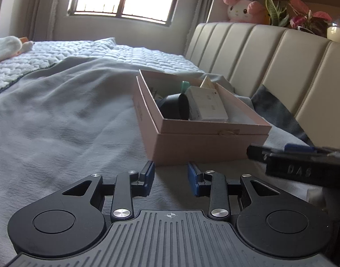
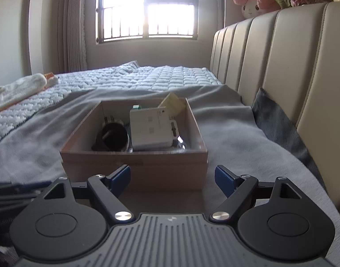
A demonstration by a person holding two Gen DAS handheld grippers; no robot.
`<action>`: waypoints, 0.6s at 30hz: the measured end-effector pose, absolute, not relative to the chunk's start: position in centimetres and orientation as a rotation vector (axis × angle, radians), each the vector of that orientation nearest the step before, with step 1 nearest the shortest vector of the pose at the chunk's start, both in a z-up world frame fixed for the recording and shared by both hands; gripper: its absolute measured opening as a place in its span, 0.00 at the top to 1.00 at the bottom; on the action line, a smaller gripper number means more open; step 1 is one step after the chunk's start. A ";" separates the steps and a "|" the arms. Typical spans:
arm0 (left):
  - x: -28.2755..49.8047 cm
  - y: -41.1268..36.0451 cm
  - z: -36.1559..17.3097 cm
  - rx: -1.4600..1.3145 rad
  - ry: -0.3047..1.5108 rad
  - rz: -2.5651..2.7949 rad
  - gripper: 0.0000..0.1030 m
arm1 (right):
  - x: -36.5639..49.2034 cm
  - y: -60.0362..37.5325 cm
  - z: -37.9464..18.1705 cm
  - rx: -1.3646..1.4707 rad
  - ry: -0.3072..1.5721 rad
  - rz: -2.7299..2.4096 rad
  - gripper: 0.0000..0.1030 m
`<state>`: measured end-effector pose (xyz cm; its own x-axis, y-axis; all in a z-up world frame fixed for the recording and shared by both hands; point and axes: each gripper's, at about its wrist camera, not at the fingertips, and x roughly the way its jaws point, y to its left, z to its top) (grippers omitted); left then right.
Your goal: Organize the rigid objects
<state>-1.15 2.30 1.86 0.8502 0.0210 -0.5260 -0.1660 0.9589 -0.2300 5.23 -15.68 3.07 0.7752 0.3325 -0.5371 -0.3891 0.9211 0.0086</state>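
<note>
An open pink cardboard box sits on the grey blanket; it also shows in the right wrist view. Inside lie a white flat box, a black cylinder, a green item and a yellowish card. My left gripper is open and empty, just in front of the box's near left corner. My right gripper is open and empty, close before the box's near wall. The right gripper's body shows in the left wrist view.
A padded beige headboard runs along the right. A dark grey pillow leans against it. A pink plush and plants stand on the ledge. A white plush lies far left on the quilt.
</note>
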 end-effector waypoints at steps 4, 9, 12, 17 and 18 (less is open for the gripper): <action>-0.8 1.7 0.1 -0.268 0.592 0.109 0.65 | 6.0 -15.9 -0.1 -0.133 0.679 0.363 0.18; -0.6 0.5 0.0 -0.191 0.598 0.133 0.64 | 6.0 -16.4 -0.5 -0.097 0.688 0.346 0.09; -0.6 0.1 0.1 -0.169 0.600 0.142 0.64 | 5.7 -16.7 -0.6 -0.076 0.687 0.320 0.04; -0.5 -0.4 0.3 -0.142 0.602 0.150 0.64 | 5.8 -18.6 -0.5 0.028 0.700 0.310 0.03; -0.5 -0.6 0.4 -0.141 0.600 0.147 0.64 | 5.6 -18.8 -0.5 0.042 0.689 0.305 0.03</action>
